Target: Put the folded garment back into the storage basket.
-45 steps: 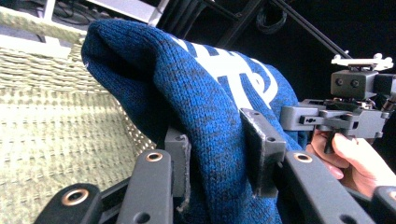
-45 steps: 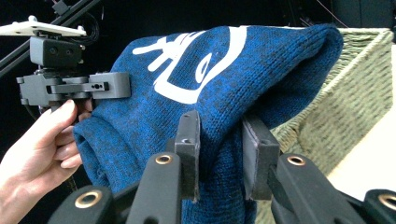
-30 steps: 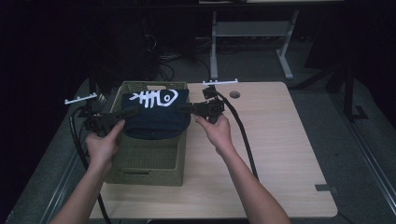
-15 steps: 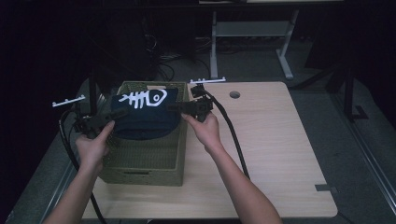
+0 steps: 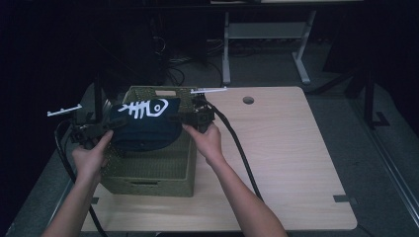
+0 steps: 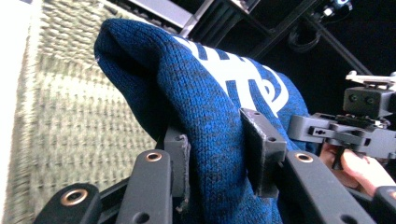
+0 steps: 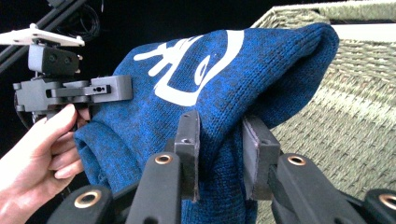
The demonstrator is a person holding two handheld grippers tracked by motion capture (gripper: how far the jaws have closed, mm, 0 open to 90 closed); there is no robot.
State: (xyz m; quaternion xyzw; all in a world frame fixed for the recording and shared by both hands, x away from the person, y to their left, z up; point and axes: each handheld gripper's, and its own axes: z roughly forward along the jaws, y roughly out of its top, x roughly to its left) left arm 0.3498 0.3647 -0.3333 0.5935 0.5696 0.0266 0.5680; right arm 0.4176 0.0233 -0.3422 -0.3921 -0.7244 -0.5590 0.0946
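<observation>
From the high view, a green woven basket [image 5: 148, 168] sits on the left part of a light wooden table [image 5: 291, 163]. A dark blue knit garment [image 5: 146, 129] with a white fish-skeleton print [image 5: 144, 108] hangs in the air over the far half of the basket, stretched between two grippers. The left gripper [image 5: 109, 129] holds the garment's edge at the basket's left side, with the left hand [image 5: 90, 158] wrapped around its handle. The right gripper [image 5: 182, 118] holds the opposite edge near the basket's far right corner, with the right hand [image 5: 206, 140] behind it. A black cable [image 5: 236, 145] trails from the right gripper across the table toward the near edge. A round hole [image 5: 248, 100] lies in the tabletop beyond the basket, to its right.

In the left gripper view, the jaws are closed on a fold of the blue garment [image 6: 210, 121], the knit bunched between the two black pads. The basket's woven wall [image 6: 70, 126] fills the space to the left of the cloth. On the other side of the garment, the right gripper [image 6: 341, 133] shows with fingers [image 6: 359, 168] under it.

In the right gripper view, the jaws pinch a fold of the garment [image 7: 219, 98] as well, the white print [image 7: 196, 70] facing up. The basket [image 7: 355, 112] stands to the right of the cloth, its rim near the garment's top corner. To the left, the left gripper [image 7: 74, 91] grips the far edge, held by the left hand [image 7: 37, 158].
</observation>
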